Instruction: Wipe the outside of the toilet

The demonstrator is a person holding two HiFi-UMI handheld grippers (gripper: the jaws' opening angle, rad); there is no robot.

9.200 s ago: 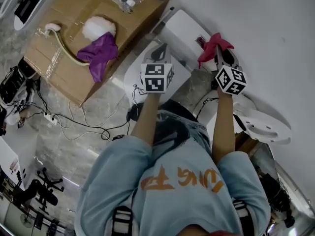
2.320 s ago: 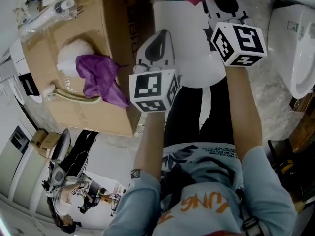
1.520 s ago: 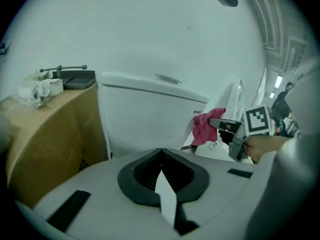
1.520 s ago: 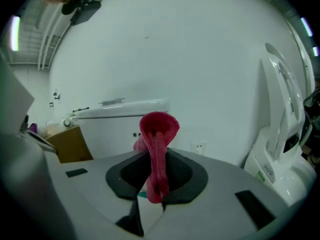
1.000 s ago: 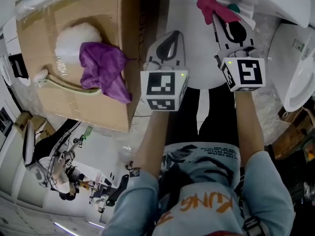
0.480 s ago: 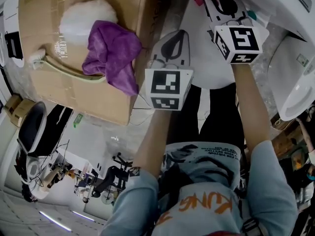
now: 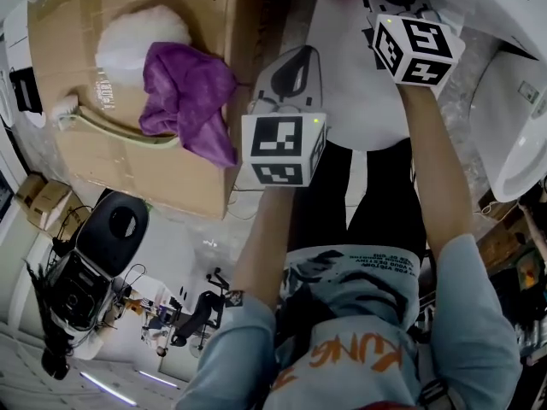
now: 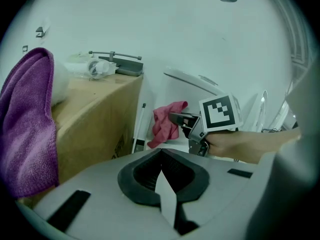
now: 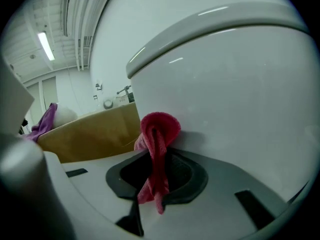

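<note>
Right gripper (image 9: 159,151) is clamped tight on the red cloth (image 9: 158,129). The rag's bunched top is pushed up against the toilet (image 9: 240,94), on its white outer wall just under the overhanging lid edge, and a tail droops down between the jaws. In the head view that cloth sits at 12 o'clock, at the very top edge.

Left gripper (image 8: 161,156) hovers over the toilet's lid at about 11 o'clock from the person's chest – jaws closed on each other, nothing in them.

Out at 10 o'clock stands a cardboard box (image 7: 120,156), with a purple cloth (image 7: 184,92) draped on top beside a white fluffy bundle (image 7: 141,39).
</note>
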